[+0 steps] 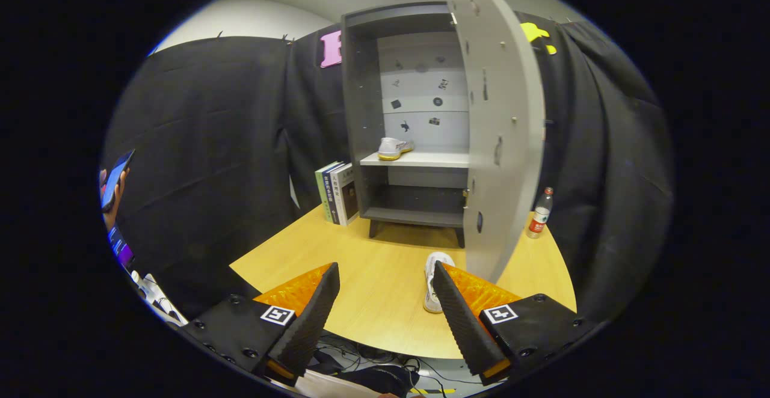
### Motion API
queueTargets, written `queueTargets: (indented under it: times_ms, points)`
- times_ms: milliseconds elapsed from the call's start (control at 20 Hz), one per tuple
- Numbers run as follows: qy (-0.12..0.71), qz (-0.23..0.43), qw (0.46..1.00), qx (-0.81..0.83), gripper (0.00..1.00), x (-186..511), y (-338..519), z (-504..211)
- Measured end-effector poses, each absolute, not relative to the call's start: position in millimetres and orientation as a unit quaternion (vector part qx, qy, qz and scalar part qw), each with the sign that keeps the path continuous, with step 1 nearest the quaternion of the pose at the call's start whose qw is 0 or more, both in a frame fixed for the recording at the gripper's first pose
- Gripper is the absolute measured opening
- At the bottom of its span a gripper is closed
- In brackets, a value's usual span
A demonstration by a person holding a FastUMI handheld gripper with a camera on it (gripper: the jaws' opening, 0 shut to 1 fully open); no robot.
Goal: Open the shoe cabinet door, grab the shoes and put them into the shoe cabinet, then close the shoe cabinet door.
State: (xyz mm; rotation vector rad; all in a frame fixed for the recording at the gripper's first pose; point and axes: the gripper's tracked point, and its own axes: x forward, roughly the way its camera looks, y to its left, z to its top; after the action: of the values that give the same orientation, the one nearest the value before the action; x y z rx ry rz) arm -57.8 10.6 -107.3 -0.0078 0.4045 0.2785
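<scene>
Shoe cabinet standing at the far end of the counter, door already swung wide open toward the viewer on the right side; makes sense, leaves the shelves reachable from straight ahead. One shoe already sitting on the pale middle shelf, toe pointing right, near the shelf's left end; looks like plenty of room beside it for its partner. Lower compartment looks bare and dark, upper part above the shoe holds nothing either — just little marks on the back panel, too small to make out.

Second shoe lying on the counter, sole toward the right, just in front of the open door's bottom corner and right against the inner side of the tool's right finger; partly hidden behind that finger, so can't say if it's touching. Tool spread wide, nothing between the fingers but bare counter; not gripping anything — guessing it's held open like that to line up on the second shoe.

Books propped upright against the cabinet's left side; bottle standing on the counter beyond the door, well clear of the shoe. Hand holding a phone off to the far left, away from everything.

So roughly halfway by the look of it: door open, one shoe in, one to go, door not yet shut.
</scene>
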Motion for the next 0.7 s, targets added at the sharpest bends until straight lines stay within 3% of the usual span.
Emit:
queueTargets:
  times_ms: [350, 700]
  points:
    - [0.238, 0.191, 0.952, 0.018, 0.98, -10, 81, -144]
    - [0.312, 0.123, 0.942, -0.012, 0.98, 57, 41, -204]
